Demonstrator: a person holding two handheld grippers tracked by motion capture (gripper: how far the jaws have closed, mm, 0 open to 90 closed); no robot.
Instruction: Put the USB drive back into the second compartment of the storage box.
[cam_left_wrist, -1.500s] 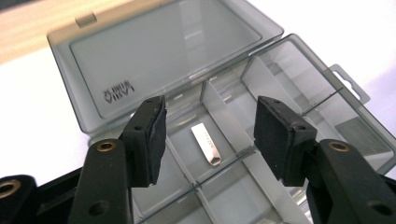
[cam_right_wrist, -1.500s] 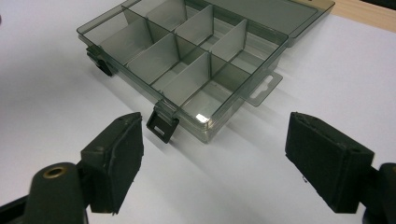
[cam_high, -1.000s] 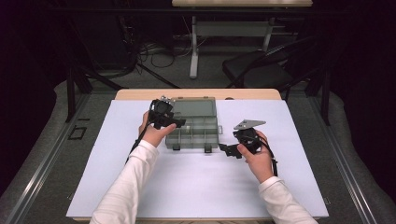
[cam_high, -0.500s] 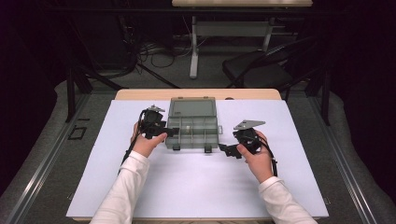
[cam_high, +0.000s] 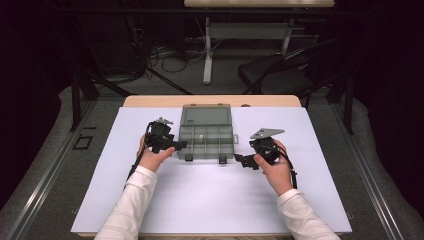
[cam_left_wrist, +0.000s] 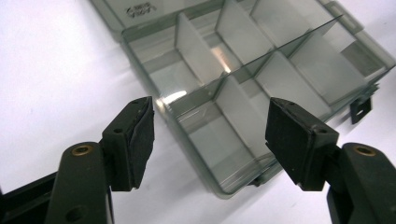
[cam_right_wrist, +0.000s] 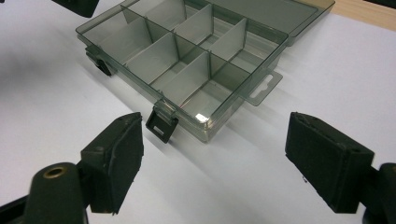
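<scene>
Smoky clear plastic organizer box, lid open, compartments empty

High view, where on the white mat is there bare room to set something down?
The mat is bare along its near edge between the two sleeves, and at both far corners beside the open box. It is crowded mid-mat: the left hand-held gripper and right hand-held gripper flank the box.

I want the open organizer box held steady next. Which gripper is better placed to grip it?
Probably the left gripper: its open jaws already straddle the corner of the organizer box, close to the wall. The right gripper is also open, but sits apart from the box on the white mat.
</scene>
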